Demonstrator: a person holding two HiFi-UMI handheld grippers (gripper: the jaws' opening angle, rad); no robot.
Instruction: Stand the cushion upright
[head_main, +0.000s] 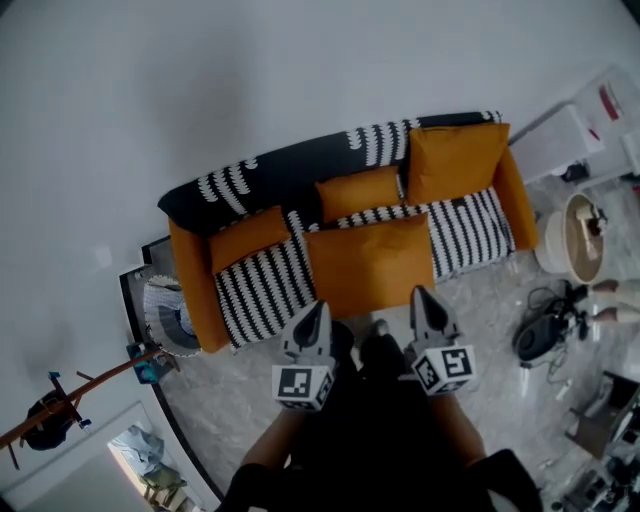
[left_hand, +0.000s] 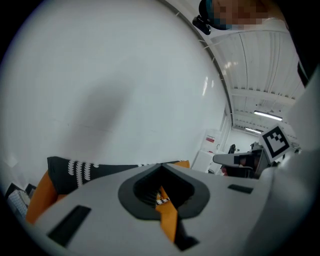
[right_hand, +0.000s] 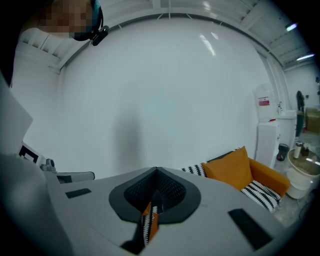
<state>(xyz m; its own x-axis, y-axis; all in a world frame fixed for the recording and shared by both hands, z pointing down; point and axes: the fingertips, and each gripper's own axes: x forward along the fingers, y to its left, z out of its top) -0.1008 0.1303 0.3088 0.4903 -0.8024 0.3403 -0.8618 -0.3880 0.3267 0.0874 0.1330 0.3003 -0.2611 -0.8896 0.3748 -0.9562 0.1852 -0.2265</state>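
Note:
A large orange cushion (head_main: 370, 262) lies flat on the front of the striped seat of the sofa (head_main: 266, 278). Three more orange cushions lean along the back: one at the left (head_main: 250, 237), a small one in the middle (head_main: 358, 192), and a tall upright one at the right (head_main: 455, 160), also seen in the right gripper view (right_hand: 230, 167). My left gripper (head_main: 318, 308) (left_hand: 161, 167) is shut and empty, just short of the flat cushion's front left corner. My right gripper (head_main: 422, 294) (right_hand: 156, 172) is shut and empty at its front right corner.
The sofa has orange arms and a black patterned back (left_hand: 90, 172) against a white wall. A dark side table (head_main: 165, 310) stands to its left. A white appliance (head_main: 575, 130), a round white tub (head_main: 580, 235) and a dark bag with cables (head_main: 545, 325) are on the right.

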